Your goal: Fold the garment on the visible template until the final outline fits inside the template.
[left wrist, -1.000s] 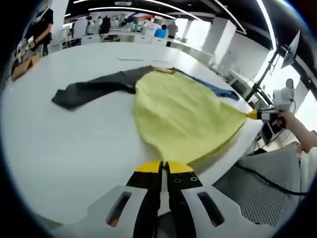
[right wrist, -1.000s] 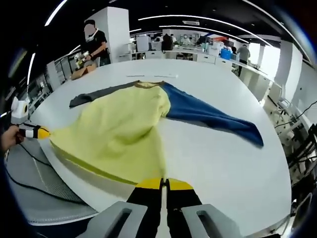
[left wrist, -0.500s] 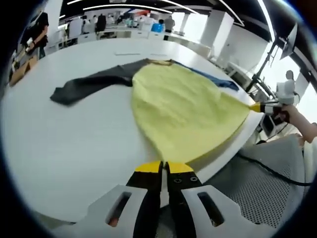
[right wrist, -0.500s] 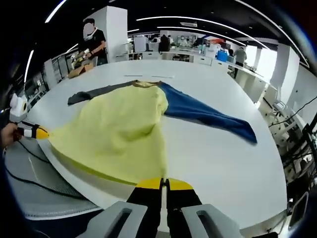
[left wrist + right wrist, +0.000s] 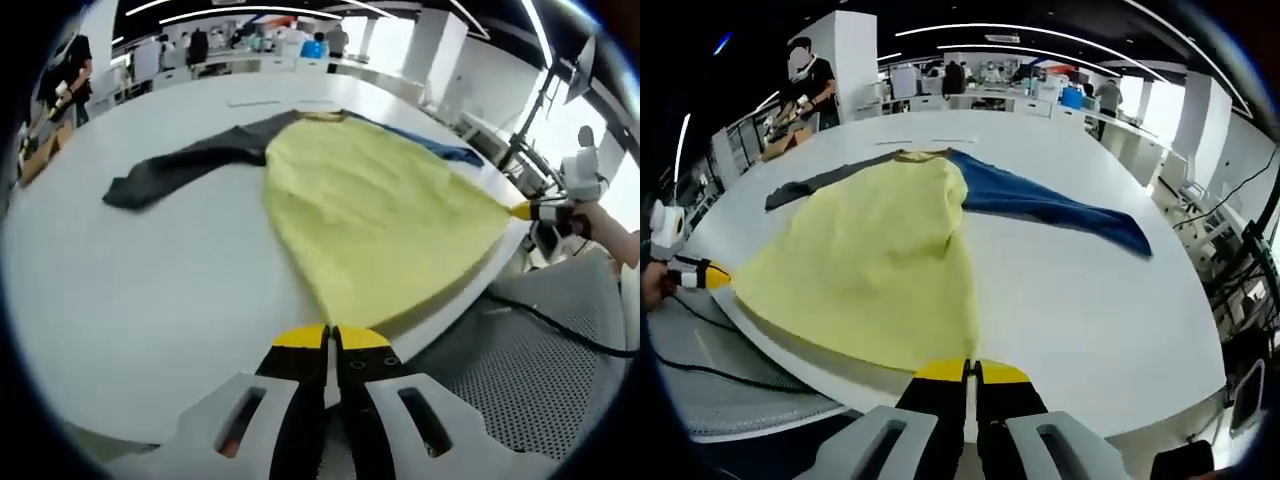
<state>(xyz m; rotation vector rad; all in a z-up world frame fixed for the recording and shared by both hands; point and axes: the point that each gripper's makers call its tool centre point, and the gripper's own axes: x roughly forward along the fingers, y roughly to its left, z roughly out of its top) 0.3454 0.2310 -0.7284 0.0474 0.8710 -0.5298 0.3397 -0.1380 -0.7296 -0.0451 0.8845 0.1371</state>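
Long-sleeved garment with pale yellow fabric body [image 5: 375,215] [image 5: 875,265] lies spread flat on the round white table [image 5: 140,290] [image 5: 1080,290], its hem end running to the near table edge. One sleeve is dark grey [image 5: 175,170] [image 5: 820,180], stretched out flat to one side; the other sleeve is blue [image 5: 440,150] [image 5: 1050,205], stretched out the opposite way. Collar end points to the far side of the table. Yellow cloth is pulled taut into a fan, two hem corners drawn out.

Left gripper [image 5: 330,340], black with yellow tips: jaws pressed together, the yellow hem edge meets the tips, so it looks pinched on the hem. In the right gripper view it shows at the left [image 5: 705,275], at the other hem corner.

Right gripper [image 5: 970,372], same build: jaws together at the hem edge, looks clamped on cloth. In the left gripper view it sits at the right [image 5: 535,210], tip at the fabric corner, held by a hand [image 5: 600,225].

No containers on the table. Template outline can't be made out.
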